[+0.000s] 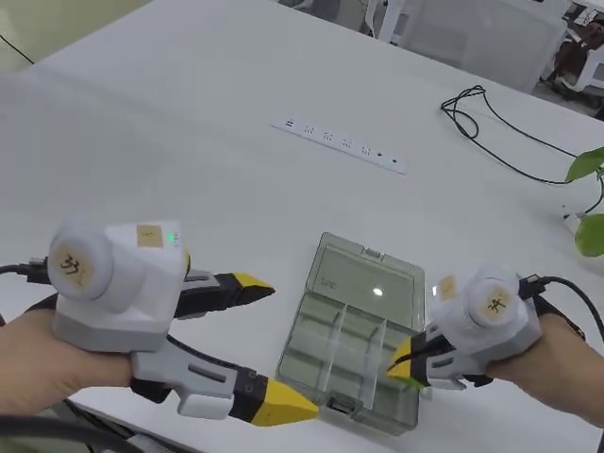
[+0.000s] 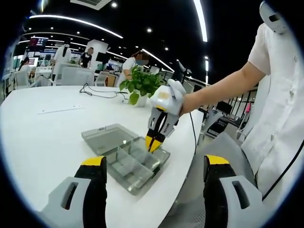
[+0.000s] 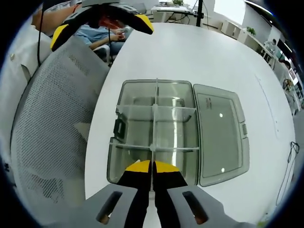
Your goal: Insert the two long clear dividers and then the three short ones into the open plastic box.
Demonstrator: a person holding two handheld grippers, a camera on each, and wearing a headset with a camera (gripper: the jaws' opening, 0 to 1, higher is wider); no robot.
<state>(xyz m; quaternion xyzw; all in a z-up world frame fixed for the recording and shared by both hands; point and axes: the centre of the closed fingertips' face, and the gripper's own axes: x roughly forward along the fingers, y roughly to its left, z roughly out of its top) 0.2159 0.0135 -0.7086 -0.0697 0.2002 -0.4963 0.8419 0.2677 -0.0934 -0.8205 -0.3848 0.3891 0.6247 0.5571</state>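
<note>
One open plastic box point(image 1: 304, 351) sits near the bench's point(image 1: 189, 142) front edge, at 6 o'clock in my head view, with its lid point(image 1: 368, 278) folded flat toward 12 o'clock. In the right gripper view the box point(image 3: 128, 164) is already split into a grid. A centre divider point(image 3: 153, 128) runs straight away from my fingers, and two cross dividers point(image 3: 173, 108) meet it, one nearer and one farther.

My right gripper point(image 3: 152, 166) is over the near wall of the box, its fingers clenched on the near end of the centre divider; the thin clear edge shows between the yellow tips. In the head view this right gripper point(image 1: 401, 363) comes in from 3 o'clock of the box and tips down onto its right side.

My left gripper point(image 1: 269, 344) is at 9 o'clock of the box, clear of it, with fingers released and spread wide, nothing between them. Its own view shows the same wide gap point(image 2: 155, 161).

Beyond the lid, at 12 o'clock, a white power strip point(image 1: 340, 144) lies on the bench. A black cable point(image 1: 491, 132) loops at 1 o'clock, and a leafy plant point(image 1: 590, 203) is at the 3 o'clock edge. A grey mesh chair point(image 3: 52, 133) stands just off the bench's front edge.
</note>
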